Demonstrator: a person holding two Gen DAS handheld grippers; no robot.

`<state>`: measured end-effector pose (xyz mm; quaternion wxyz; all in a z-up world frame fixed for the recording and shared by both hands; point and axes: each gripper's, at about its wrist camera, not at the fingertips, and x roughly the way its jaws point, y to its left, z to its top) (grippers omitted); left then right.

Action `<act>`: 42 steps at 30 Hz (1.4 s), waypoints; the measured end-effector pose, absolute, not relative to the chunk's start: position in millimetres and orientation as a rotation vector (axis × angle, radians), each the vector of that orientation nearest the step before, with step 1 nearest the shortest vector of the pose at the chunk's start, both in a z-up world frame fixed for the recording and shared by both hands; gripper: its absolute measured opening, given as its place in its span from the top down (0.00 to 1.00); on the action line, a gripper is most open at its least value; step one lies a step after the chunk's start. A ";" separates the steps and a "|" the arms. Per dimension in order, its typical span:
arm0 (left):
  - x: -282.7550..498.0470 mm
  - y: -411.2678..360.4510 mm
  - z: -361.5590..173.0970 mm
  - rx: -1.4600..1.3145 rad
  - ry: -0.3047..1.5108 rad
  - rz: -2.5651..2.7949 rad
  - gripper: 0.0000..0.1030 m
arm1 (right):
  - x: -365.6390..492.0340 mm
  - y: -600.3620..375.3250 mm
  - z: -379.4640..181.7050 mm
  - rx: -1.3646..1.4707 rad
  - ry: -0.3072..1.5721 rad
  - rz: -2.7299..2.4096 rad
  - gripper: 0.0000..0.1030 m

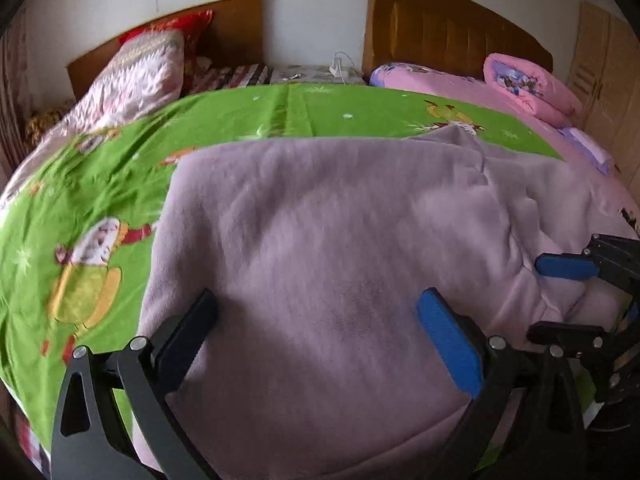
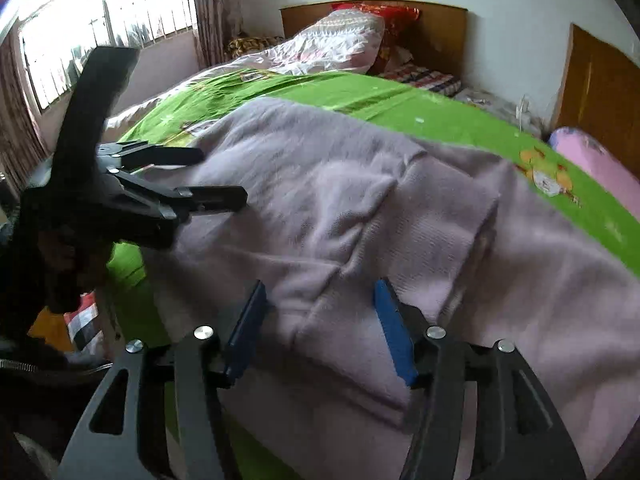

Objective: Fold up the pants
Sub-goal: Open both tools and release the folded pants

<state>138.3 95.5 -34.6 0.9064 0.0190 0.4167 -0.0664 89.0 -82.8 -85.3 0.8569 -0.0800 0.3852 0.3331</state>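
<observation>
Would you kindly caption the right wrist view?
Open right gripper over folded lilac pants on a green bedsheet, left gripper alongside.

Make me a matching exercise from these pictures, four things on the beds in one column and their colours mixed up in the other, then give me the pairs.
Things:
1. pants
2. cartoon bedsheet
3. rolled quilt
4. pillow by the left headboard

Colours:
A. red
B. pale lilac
C. bright green
D. pink

Pairs: 1-B, 2-C, 3-D, 4-A
</observation>
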 end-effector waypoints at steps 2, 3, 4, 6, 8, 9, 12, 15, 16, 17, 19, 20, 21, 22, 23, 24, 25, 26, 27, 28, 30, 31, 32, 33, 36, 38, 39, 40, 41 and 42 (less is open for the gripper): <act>142.7 99.4 -30.8 0.012 0.875 -0.141 0.02 | 98.0 -88.6 -80.5 -0.119 0.848 0.722 0.44; 145.3 104.4 -21.9 -0.023 0.870 -0.149 0.02 | 103.7 -91.3 -74.6 -0.116 0.849 0.707 0.44; 147.9 107.9 -9.4 -0.059 0.843 -0.176 0.02 | 106.0 -92.1 -68.6 -0.125 0.833 0.687 0.41; 156.8 111.1 16.3 -0.076 0.790 -0.209 0.02 | 117.0 -93.6 -53.8 -0.152 0.777 0.659 0.40; 175.5 108.5 32.2 -0.032 0.767 -0.201 0.02 | 131.0 -87.7 -45.9 -0.175 0.746 0.659 0.39; 186.4 106.5 33.4 -0.009 0.772 -0.193 0.02 | 136.9 -82.3 -45.5 -0.191 0.740 0.673 0.38; 222.0 101.3 16.8 0.021 0.855 -0.177 0.02 | 159.6 -60.1 -58.2 -0.261 0.776 0.681 0.34; 249.2 109.4 -28.4 0.007 0.990 -0.124 0.02 | 174.5 -56.4 -80.7 -0.283 0.834 0.639 0.26; 246.6 108.2 -33.1 0.023 0.958 -0.122 0.01 | 173.2 -59.2 -79.7 -0.270 0.829 0.648 0.24; 244.3 106.3 -31.0 0.038 0.946 -0.120 0.01 | 172.2 -61.9 -77.9 -0.252 0.829 0.660 0.19; 242.4 105.5 -31.9 0.039 0.939 -0.108 0.01 | 173.7 -66.2 -76.8 -0.230 0.834 0.667 0.18; 242.5 103.8 -33.0 0.052 0.940 -0.100 0.01 | 174.4 -70.9 -72.8 -0.209 0.833 0.663 0.19; 243.2 102.8 -33.5 0.060 0.943 -0.097 0.01 | 175.7 -76.6 -67.7 -0.193 0.825 0.649 0.19; 243.8 102.8 -34.0 0.061 0.945 -0.096 0.01 | 178.3 -82.0 -63.0 -0.185 0.813 0.630 0.18; 243.9 103.5 -34.4 0.059 0.944 -0.096 0.01 | 183.2 -91.6 -57.5 -0.178 0.796 0.591 0.16; 243.8 102.4 -33.4 0.058 0.943 -0.096 0.01 | 189.7 -101.6 -55.7 -0.172 0.792 0.554 0.16; 244.0 101.6 -33.4 0.059 0.940 -0.095 0.01 | 194.5 -113.2 -57.7 -0.163 0.801 0.515 0.16; 244.2 101.9 -33.8 0.062 0.939 -0.093 0.01 | 206.0 -129.8 -64.4 -0.148 0.835 0.445 0.16; 244.3 101.4 -34.1 0.061 0.938 -0.093 0.01 | 218.4 -146.2 -75.5 -0.128 0.892 0.375 0.16; 244.3 101.3 -34.3 0.059 0.937 -0.094 0.01 | 226.2 -155.9 -83.2 -0.111 0.929 0.338 0.13; 242.7 102.1 -34.5 0.056 0.936 -0.095 0.01 | 237.0 -178.9 -96.5 -0.053 0.957 0.309 0.11; 242.6 101.6 -33.9 0.056 0.935 -0.094 0.01 | 237.7 -183.7 -94.8 -0.016 0.960 0.329 0.11; 242.9 100.9 -34.3 0.057 0.936 -0.093 0.01 | 237.6 -188.8 -90.6 0.019 0.958 0.325 0.11; 241.7 101.8 -33.3 0.051 0.933 -0.094 0.01 | 237.0 -192.5 -86.3 0.030 0.940 0.301 0.11; 241.8 101.5 -33.7 0.055 0.934 -0.093 0.01 | 234.4 -213.3 -75.6 0.065 0.876 0.176 0.11; 242.1 100.9 -34.0 0.055 0.934 -0.092 0.01 | 237.7 -226.9 -85.7 0.079 0.936 0.122 0.11; 241.9 101.9 -33.7 0.054 0.934 -0.093 0.01 | 239.3 -229.8 -92.2 0.073 0.969 0.121 0.11; 242.0 101.5 -33.9 0.054 0.934 -0.093 0.01 | 237.7 -229.6 -95.3 0.046 0.990 0.138 0.11; 242.1 101.1 -34.1 0.055 0.934 -0.093 0.01 | 232.6 -227.5 -91.9 0.017 0.978 0.135 0.11; 242.1 101.9 -33.9 0.054 0.935 -0.093 0.01 | 226.9 -228.7 -87.8 0.015 0.977 0.117 0.11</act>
